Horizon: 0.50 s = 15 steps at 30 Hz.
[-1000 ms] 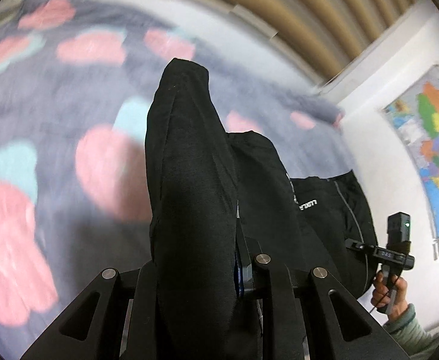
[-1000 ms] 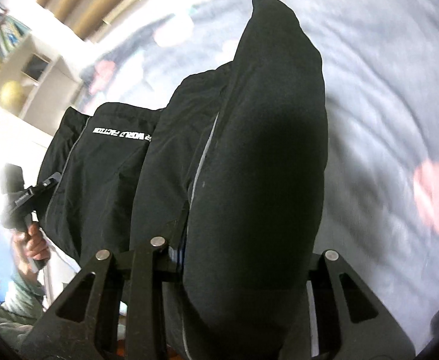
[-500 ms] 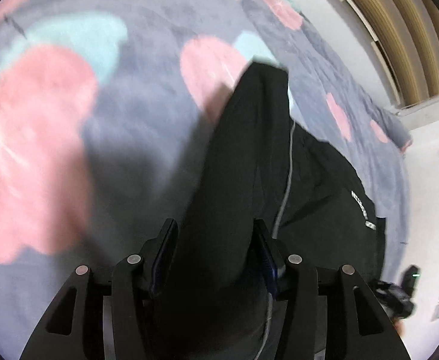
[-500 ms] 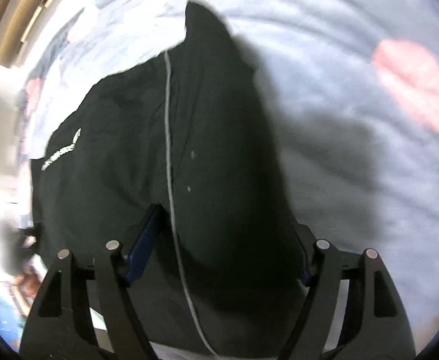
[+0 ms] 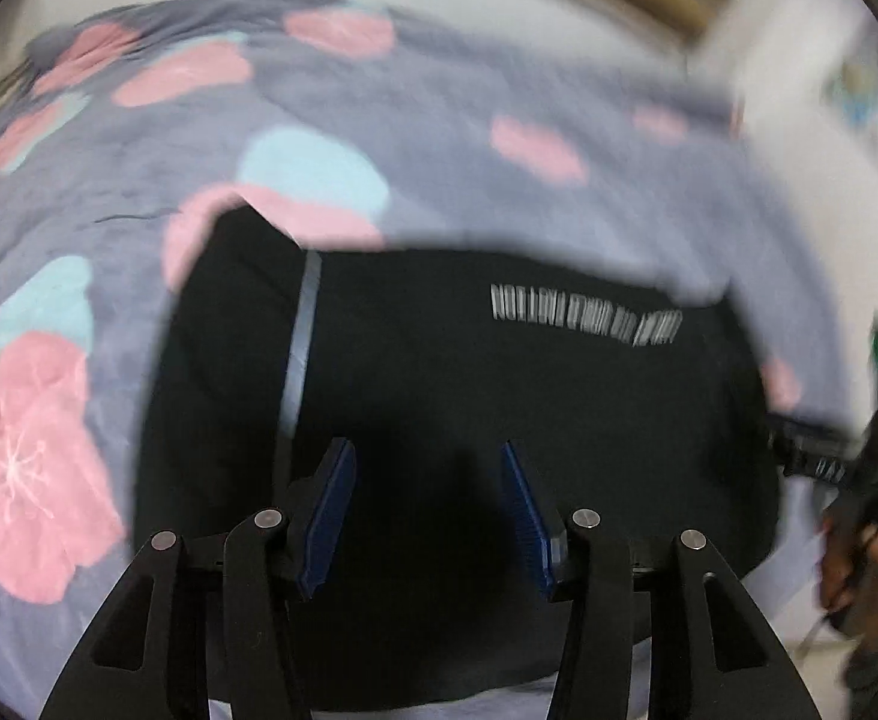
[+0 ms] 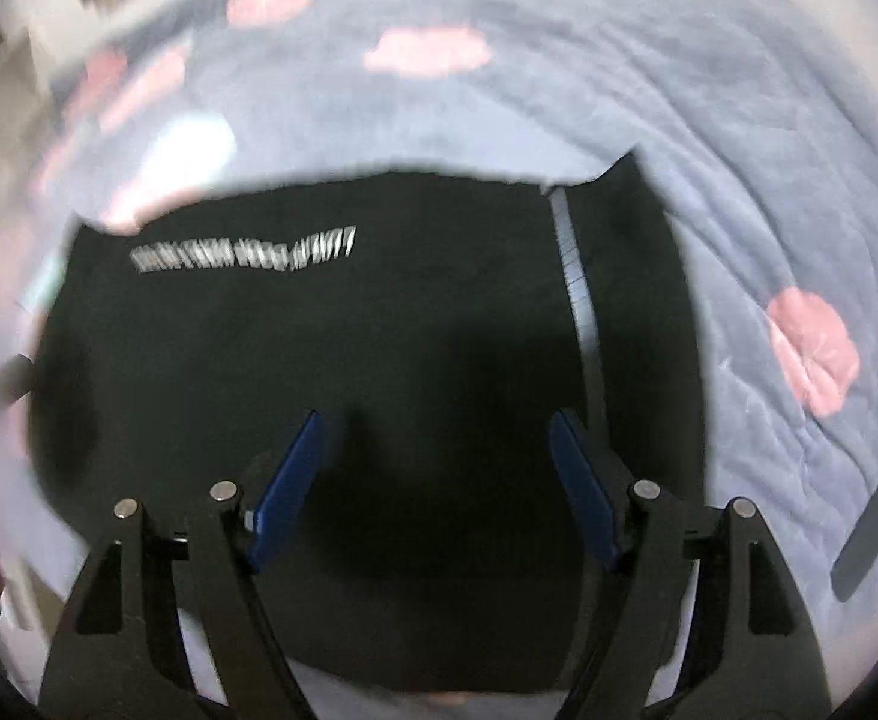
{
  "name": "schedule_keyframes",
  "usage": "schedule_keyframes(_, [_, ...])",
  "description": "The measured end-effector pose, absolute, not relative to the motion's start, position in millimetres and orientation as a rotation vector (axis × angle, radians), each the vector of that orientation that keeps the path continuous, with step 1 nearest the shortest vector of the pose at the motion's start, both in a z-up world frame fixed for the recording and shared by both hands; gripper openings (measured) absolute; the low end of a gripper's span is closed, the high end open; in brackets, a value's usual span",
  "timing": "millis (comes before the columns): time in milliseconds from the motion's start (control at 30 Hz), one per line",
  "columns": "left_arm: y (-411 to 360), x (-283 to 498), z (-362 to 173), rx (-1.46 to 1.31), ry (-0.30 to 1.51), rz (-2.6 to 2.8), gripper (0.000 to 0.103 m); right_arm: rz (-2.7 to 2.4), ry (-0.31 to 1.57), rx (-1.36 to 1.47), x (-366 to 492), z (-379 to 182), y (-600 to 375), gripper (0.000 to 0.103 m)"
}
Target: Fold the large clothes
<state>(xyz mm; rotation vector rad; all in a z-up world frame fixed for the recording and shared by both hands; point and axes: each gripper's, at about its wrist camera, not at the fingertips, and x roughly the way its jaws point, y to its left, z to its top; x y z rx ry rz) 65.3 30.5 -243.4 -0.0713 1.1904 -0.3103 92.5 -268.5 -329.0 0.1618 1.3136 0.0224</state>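
Both sets of fingers stand apart with nothing between the blue pads. On the left gripper [image 5: 426, 516] the gap is moderate; on the right gripper [image 6: 432, 492] it is wider. Neither pair presses on cloth, and the jaws of both have just been opening, letting the fabric go.

Below and ahead of the fingers lies the black garment [image 5: 499, 390], spread flat on the bed [image 5: 439, 138], whose grey cover carries pink and pale blue blotches. A line of white lettering [image 6: 240, 255] runs across the upper layer, and a pale grey stripe [image 6: 577, 294] runs down one side. The far edge of the garment forms a fairly straight line across both views. Motion blur softens the outlines. At the right edge of the left wrist view, the person's hand [image 5: 859, 564] and the other gripper appear as a dark smear.

Judgement: a fold has been laid down and released. The next move calls for re-gripping a fresh edge, probably a side, and carrying it across to narrow the bundle.
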Motion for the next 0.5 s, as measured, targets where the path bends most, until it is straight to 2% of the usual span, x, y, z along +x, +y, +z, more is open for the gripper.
schedule_keyframes(100, [10, 59, -293, 0.034, 1.305, -0.285, 0.053, 0.001, 1.408, 0.15, 91, -368, -264, 0.076])
schedule_keyframes(200, [11, 58, -313, 0.03, 1.296, -0.265, 0.055, -0.007, 1.411, 0.101, 92, -382, -262, 0.078])
schedule_keyframes(367, [21, 63, -308, -0.003, 1.3, -0.281, 0.055, -0.004, 1.434, 0.112, 96, -383, -266, 0.078])
schedule_keyframes(500, [32, 57, -273, -0.003, 1.257, -0.326, 0.056, -0.013, 1.411, 0.16, 92, -355, -278, 0.078])
